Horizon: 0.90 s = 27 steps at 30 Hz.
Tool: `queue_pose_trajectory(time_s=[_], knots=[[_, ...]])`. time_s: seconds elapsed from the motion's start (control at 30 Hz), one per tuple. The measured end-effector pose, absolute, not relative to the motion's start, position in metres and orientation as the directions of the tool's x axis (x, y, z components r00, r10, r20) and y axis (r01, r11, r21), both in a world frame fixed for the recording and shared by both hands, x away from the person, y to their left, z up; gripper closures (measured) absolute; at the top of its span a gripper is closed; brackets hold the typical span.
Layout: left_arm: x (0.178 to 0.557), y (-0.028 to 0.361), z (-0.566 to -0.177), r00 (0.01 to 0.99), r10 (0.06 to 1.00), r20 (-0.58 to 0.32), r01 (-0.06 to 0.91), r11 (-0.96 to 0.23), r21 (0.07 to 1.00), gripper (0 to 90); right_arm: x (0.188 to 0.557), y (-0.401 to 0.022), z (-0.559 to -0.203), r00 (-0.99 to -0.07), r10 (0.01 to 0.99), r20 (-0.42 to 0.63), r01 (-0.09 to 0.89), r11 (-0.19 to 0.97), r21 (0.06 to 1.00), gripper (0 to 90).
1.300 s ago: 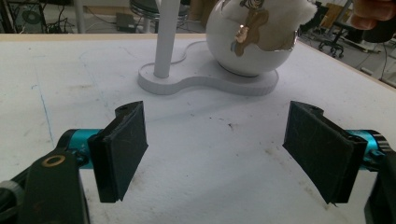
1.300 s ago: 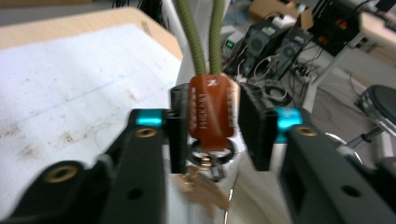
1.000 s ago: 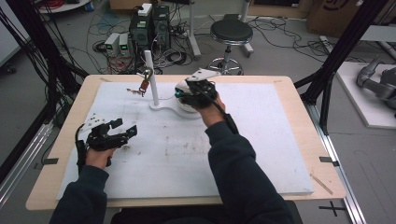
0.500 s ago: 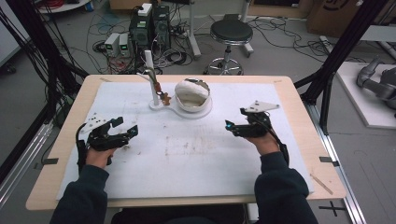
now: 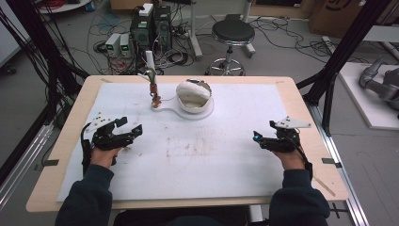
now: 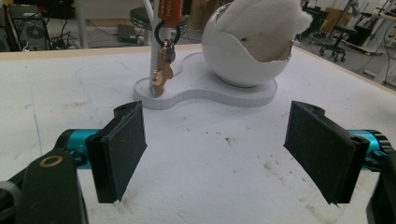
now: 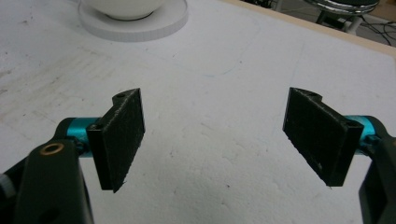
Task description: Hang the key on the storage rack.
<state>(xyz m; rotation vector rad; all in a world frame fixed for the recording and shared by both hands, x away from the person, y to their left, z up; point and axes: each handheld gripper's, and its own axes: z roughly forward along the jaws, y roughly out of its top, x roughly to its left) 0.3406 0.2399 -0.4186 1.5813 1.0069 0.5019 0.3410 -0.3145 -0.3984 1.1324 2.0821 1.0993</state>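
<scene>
L claw: lower left of high view; jaws spread, nothing between; aimed at stand.
R claw: lower right; jaws spread, empty, resting low over mat.
Stand: upper centre, well apart from both claws.
Key: hangs by ring on stand's post, clear of base.
Bowl: on stand, white stuffing inside.
Reason (est.): I keep both claws wide at mat edges, a neutral pose, access to stand open.
</scene>
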Motion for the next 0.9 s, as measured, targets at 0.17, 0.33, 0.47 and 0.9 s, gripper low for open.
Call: queue_pose_trajectory(time_s=[0.17, 0.33, 0.47, 0.9], knots=[[0.34, 0.2414, -0.4181, 0.54, 0.817, -0.205, 0.338, 0.013, 0.941, 20.2, 0.3387, -0.3206, -0.3984, -0.499, 0.864, -0.067, 0.425, 0.311, 0.85, 21.2], [0.3389, 0.2412, -0.4172, 0.545, 0.813, -0.205, 0.334, 0.013, 0.942, 20.2, 0.3372, -0.3202, -0.3985, -0.498, 0.864, -0.073, 0.421, 0.315, 0.851, 21.2], [0.3369, 0.2406, -0.4162, 0.55, 0.81, -0.202, 0.331, 0.01, 0.943, 20.2, 0.336, -0.319, -0.3987, -0.496, 0.865, -0.069, 0.424, 0.311, 0.851, 21.2], [0.3364, 0.2406, -0.4168, 0.552, 0.809, -0.203, 0.336, 0.007, 0.942, 20.2, 0.3364, -0.3135, -0.4022, -0.507, 0.857, -0.094, 0.43, 0.346, 0.834, 21.2]])
